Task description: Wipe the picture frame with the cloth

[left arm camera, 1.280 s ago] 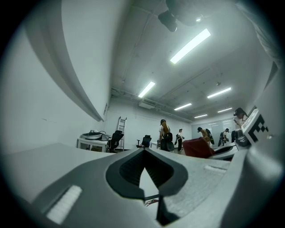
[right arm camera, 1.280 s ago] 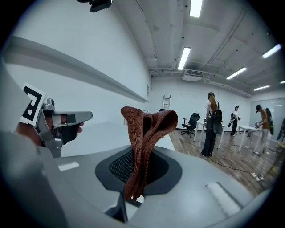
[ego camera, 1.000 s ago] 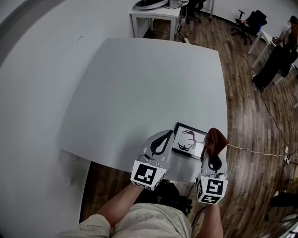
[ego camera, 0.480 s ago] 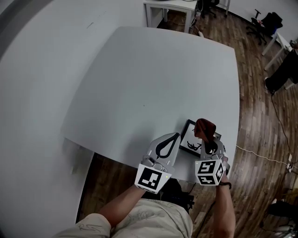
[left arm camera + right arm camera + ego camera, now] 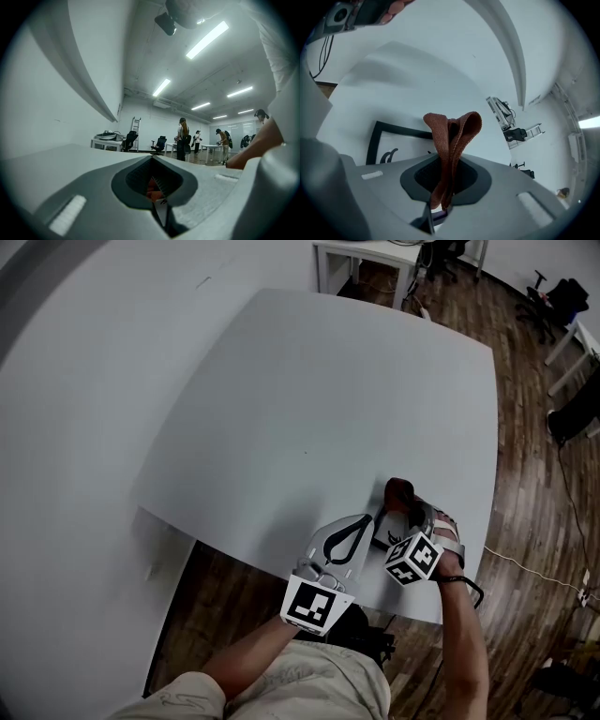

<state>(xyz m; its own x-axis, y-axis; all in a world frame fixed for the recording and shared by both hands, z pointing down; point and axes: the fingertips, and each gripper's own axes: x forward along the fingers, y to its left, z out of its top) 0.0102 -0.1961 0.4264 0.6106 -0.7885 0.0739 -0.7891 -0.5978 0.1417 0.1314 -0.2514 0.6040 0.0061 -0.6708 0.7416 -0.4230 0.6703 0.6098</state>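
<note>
A black picture frame point(image 5: 376, 137) with a white print lies flat near the grey table's point(image 5: 309, 399) front right corner. In the head view only a sliver of the frame point(image 5: 382, 530) shows between the two grippers. My right gripper point(image 5: 405, 510) hovers over it, shut on a folded rust-brown cloth point(image 5: 398, 491) that sticks up past the jaws. That cloth point(image 5: 452, 136) fills the middle of the right gripper view. My left gripper point(image 5: 362, 519) is shut, its tips at the frame's left edge; whether it touches is hidden.
The table's front edge point(image 5: 281, 563) runs just under both grippers, with wooden floor point(image 5: 525, 474) beyond. A white desk point(image 5: 370, 254) and an office chair point(image 5: 562, 292) stand far off. Several people point(image 5: 183, 140) stand at the back of the room.
My right gripper has carried the cloth leftwards from beside the frame to over it, so the frame is now mostly covered. The left gripper has stayed at the frame's left edge.
</note>
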